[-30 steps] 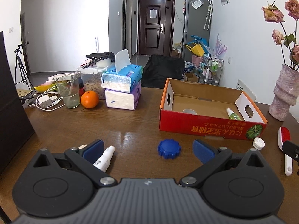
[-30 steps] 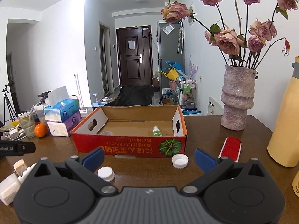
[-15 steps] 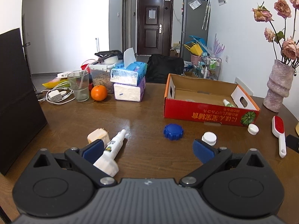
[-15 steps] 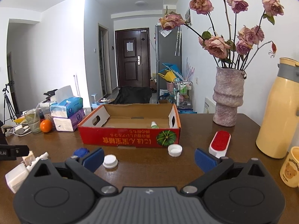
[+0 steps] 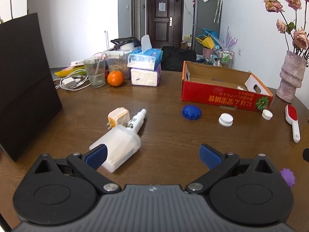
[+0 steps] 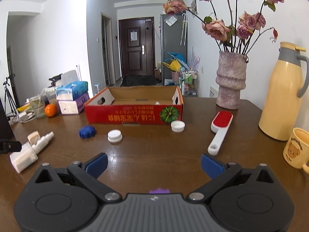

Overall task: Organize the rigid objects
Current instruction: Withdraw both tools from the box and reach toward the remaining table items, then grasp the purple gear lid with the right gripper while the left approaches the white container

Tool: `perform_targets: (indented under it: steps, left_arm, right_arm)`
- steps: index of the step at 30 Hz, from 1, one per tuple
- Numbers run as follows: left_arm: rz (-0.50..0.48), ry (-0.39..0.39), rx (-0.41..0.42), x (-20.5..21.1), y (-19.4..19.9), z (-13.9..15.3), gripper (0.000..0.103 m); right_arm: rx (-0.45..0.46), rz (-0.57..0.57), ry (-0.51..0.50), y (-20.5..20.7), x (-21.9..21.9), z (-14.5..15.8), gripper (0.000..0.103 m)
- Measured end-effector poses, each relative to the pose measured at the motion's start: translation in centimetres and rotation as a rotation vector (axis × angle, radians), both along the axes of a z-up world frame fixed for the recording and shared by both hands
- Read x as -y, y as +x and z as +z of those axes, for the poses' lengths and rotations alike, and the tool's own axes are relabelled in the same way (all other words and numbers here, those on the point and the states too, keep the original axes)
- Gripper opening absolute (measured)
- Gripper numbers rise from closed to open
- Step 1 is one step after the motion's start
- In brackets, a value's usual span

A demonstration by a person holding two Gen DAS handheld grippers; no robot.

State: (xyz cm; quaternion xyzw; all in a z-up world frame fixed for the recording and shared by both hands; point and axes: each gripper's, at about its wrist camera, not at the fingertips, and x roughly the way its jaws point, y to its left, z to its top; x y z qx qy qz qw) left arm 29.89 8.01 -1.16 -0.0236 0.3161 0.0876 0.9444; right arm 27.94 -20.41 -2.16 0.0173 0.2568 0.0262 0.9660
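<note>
A red cardboard box [image 5: 224,95] [image 6: 133,114] stands open on the brown table, with a small bottle inside. In front of it lie a blue cap [image 5: 191,112] [image 6: 87,132], a white ridged cap [image 5: 225,119] [image 6: 115,135] and a white lid [image 5: 267,114] [image 6: 177,126]. A white spray bottle [image 5: 137,120] [image 6: 43,141], a translucent box [image 5: 117,147] [image 6: 23,157] and a beige plug [image 5: 118,117] [image 6: 34,137] lie to the left. My left gripper [image 5: 153,155] is open, its left finger just over the translucent box. My right gripper [image 6: 154,163] is open above bare table. A purple cap [image 5: 287,177] [image 6: 159,190] sits near its base.
A red lint brush [image 5: 292,122] [image 6: 221,131] lies at the right. A vase of roses [image 6: 230,81], a yellow thermos [image 6: 283,94] and a bear mug [image 6: 297,147] stand beyond it. Tissue packs [image 5: 144,67], an orange [image 5: 115,78], a glass [image 5: 95,71] and a black bag [image 5: 25,81] fill the left.
Both grippers have drawn back from the box toward the table's near side. More of the table shows, including the translucent box, the plug and the purple cap. Both stay open.
</note>
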Motion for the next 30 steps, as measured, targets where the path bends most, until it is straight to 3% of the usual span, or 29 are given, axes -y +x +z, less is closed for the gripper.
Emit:
perform_targets:
  steps: [19,26,28,30]
  left_arm:
    - [0.031,-0.002,-0.054,-2.9,-2.0,-3.1,0.103]
    - [0.052,-0.015,-0.067,-4.4,-1.6,-3.9,0.103]
    - [0.057,-0.018,-0.07,-4.8,-1.5,-4.1,0.103]
    - [0.061,-0.022,-0.074,-5.1,-1.3,-4.3,0.103]
  right_arm:
    - [-0.161,-0.029,-0.016,-0.5,0.3,-5.6,0.101]
    - [-0.219,-0.043,-0.004,1.6,0.2,-7.6,0.086]
    - [-0.232,-0.047,0.002,2.3,0.1,-8.1,0.075]
    - [-0.215,-0.05,-0.009,2.5,0.0,-8.2,0.052]
